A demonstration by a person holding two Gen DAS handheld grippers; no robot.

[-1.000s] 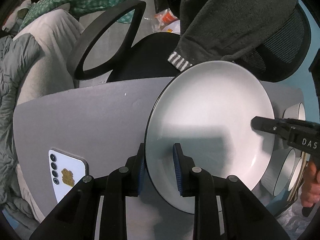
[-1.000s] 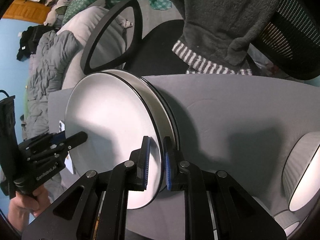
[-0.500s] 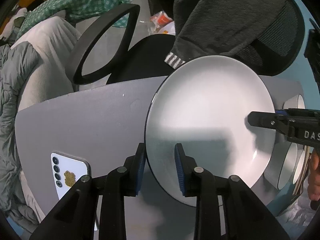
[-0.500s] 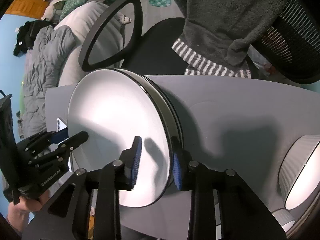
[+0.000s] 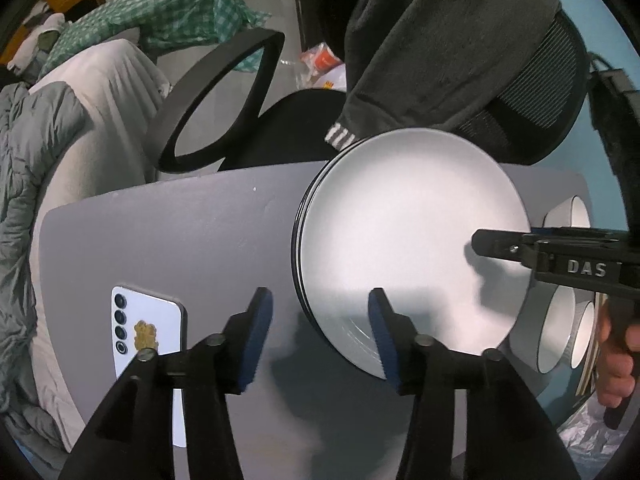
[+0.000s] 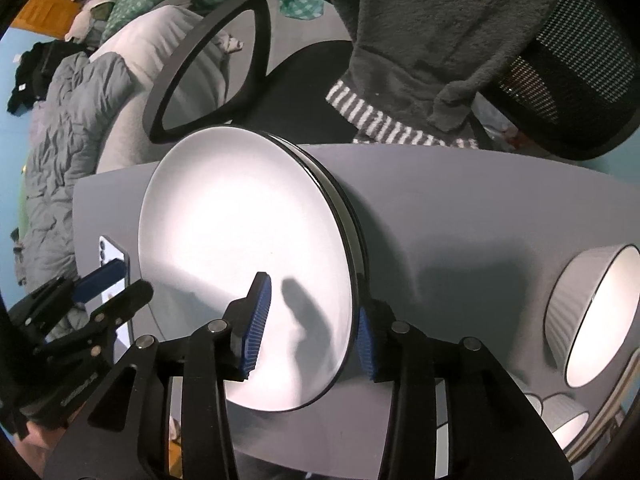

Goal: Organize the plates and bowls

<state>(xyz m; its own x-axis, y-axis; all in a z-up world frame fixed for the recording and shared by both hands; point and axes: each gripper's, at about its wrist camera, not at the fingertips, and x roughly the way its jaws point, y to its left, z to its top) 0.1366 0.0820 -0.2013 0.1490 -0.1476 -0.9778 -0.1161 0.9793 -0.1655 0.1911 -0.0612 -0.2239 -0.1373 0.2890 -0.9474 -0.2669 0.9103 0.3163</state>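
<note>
Left wrist view reads "DAS" on the right tongs (image 5: 476, 242) above the plate (image 5: 400, 232).

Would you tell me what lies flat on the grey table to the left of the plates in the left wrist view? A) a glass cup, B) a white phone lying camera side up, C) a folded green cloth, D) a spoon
B: a white phone with a column of camera lenses lies on the grey table, left of the stacked plates.
</note>
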